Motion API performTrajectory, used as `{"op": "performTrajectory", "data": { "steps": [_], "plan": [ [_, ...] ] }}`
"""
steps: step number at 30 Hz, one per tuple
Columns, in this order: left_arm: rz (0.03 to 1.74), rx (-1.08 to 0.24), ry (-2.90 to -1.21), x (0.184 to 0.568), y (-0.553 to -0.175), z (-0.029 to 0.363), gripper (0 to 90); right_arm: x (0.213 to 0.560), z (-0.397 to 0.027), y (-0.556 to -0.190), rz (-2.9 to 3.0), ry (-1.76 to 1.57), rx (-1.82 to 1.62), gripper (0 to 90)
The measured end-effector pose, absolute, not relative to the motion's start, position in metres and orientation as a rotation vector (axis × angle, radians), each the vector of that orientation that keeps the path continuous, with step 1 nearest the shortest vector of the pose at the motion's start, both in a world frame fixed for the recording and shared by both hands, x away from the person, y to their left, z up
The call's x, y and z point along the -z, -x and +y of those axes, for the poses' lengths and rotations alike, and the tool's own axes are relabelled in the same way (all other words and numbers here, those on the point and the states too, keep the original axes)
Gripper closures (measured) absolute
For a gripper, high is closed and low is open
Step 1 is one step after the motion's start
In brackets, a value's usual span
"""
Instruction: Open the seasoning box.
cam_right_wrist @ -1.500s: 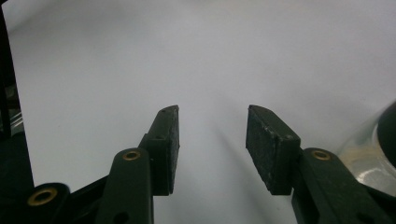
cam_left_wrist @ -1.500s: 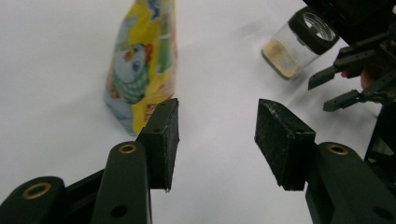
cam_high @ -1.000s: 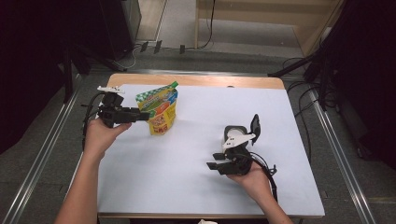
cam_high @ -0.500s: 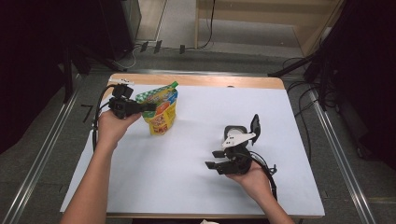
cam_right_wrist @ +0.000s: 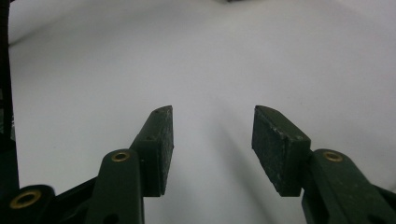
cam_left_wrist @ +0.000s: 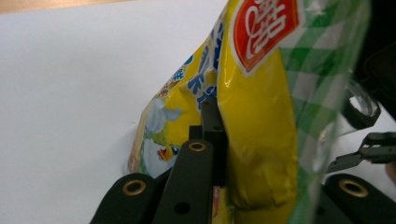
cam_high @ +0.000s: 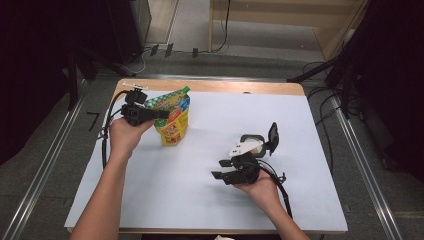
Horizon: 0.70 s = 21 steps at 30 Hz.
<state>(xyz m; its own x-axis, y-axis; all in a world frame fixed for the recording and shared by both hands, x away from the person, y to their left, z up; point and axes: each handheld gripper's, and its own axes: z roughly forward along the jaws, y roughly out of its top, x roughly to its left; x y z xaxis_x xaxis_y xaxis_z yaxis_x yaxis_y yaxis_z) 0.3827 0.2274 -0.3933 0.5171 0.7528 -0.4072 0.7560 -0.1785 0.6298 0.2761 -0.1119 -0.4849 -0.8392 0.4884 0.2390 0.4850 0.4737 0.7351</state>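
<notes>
Snack pouch perhaps before black cup

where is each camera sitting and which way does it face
High view: above the person's side of the table, looking forward and down; both forearms, left gripper and right gripper show.
Left gripper view: on the left gripper, looking along its jaws, shut on the snack bag.
Right gripper view: on the right gripper, looking along its open jaws at bare white table.
Shared: high and left gripper views both show the snack bag and the right gripper.
</notes>
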Motion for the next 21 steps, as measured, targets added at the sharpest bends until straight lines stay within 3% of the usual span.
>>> {"op": "performTrajectory", "data": {
  "steps": [8,21],
  "plan": [
    [1.19,0.117,-1.9,0.377,-0.371,0.219,90.0,0.486,-0.113,-0.276,2.667,-0.907,-1.357,50.0],
    [1.075,0.149,-1.899,0.345,-0.338,0.198,90.0,0.495,-0.106,-0.278,2.63,-0.932,-1.362,49.1]
  ]
}}
